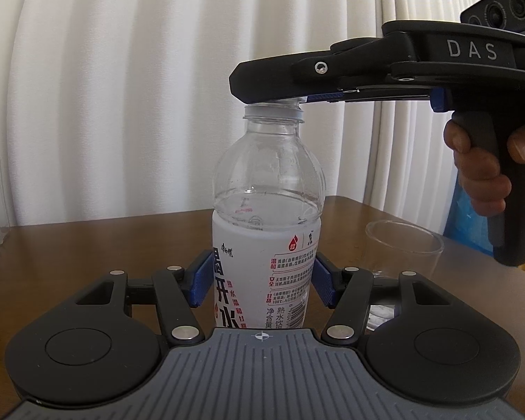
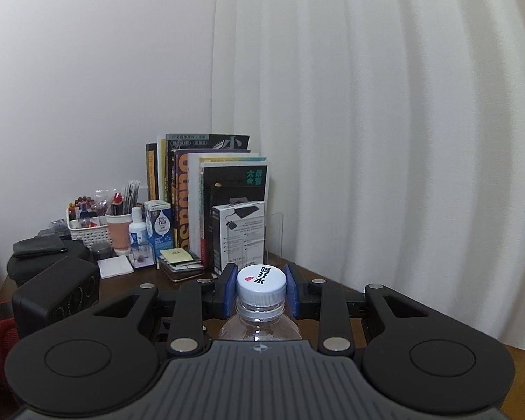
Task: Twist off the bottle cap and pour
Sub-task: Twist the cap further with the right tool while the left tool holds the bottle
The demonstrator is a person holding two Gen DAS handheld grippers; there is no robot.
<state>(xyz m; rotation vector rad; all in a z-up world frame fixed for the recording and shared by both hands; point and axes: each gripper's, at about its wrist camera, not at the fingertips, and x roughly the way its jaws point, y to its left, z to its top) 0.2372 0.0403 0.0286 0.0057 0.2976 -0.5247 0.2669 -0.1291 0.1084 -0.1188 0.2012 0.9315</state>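
The left hand-held gripper (image 1: 260, 281) clamps the bottle (image 1: 266, 231) by its labelled body, upright on the counter (image 1: 87, 245). The right hand-held gripper (image 2: 261, 290), reaching in level from the side, pinches the white cap (image 2: 261, 285) between its blue pads (image 2: 292, 288). A clear cup (image 1: 404, 248) stands just beside the bottle; curtains (image 1: 157, 87) hang behind.

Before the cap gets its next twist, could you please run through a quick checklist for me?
1. Water bottle upright on the wooden table: ok.
2. Left gripper jaws clamped on the labelled body: ok.
3. Right gripper jaws closed on the white cap: ok.
4. Cap seated on the neck, not lifted off: ok.
5. Clear cup standing ready beside the bottle: ok.
6. Cap thread loosened: cannot tell.
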